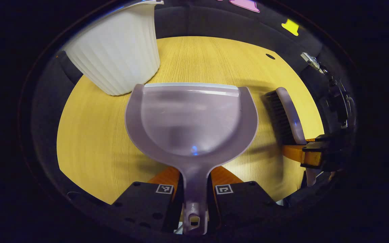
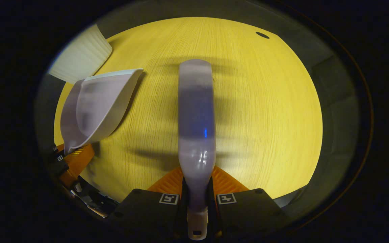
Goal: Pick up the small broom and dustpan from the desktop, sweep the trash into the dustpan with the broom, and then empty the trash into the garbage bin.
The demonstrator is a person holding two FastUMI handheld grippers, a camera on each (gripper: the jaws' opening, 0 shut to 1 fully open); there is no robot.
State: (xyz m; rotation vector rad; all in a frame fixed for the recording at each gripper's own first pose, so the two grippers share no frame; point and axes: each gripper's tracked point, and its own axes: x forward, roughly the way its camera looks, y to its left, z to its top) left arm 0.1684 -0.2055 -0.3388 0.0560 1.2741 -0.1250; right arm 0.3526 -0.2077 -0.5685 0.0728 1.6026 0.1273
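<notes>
Left gripper [image 1: 194, 189]: clenched on the dustpan [image 1: 191, 118] handle, both fingers pressing its sides. In the left gripper view the pan extends toward 12 o'clock over the wooden desktop [image 1: 89, 141], lip forward. The pan interior looks empty; no debris is distinguishable in it.

Right gripper [image 2: 198, 194]: clenched on the small broom [image 2: 196, 111] handle. In the right gripper view the broom points toward 12 o'clock above the desktop; motion blur prevents telling whether the bristles touch the surface. In the left gripper view the broom sits at 3 o'clock of the dustpan, bristles facing the pan, near but apart from it.

Garbage bin [image 1: 117, 50]: white, ribbed, at 11 o'clock of the dustpan in the left gripper view, just beside the pan's lip corner.

Task status, as a judgement:
- Pick-up of both tools: complete
- Sweeping: no trash is identifiable on the visible desktop, so whether this step is pending or finished cannot be told
- Emptying into the bin: the pan is level and beside the bin, not over it, so no tipping is under way
</notes>
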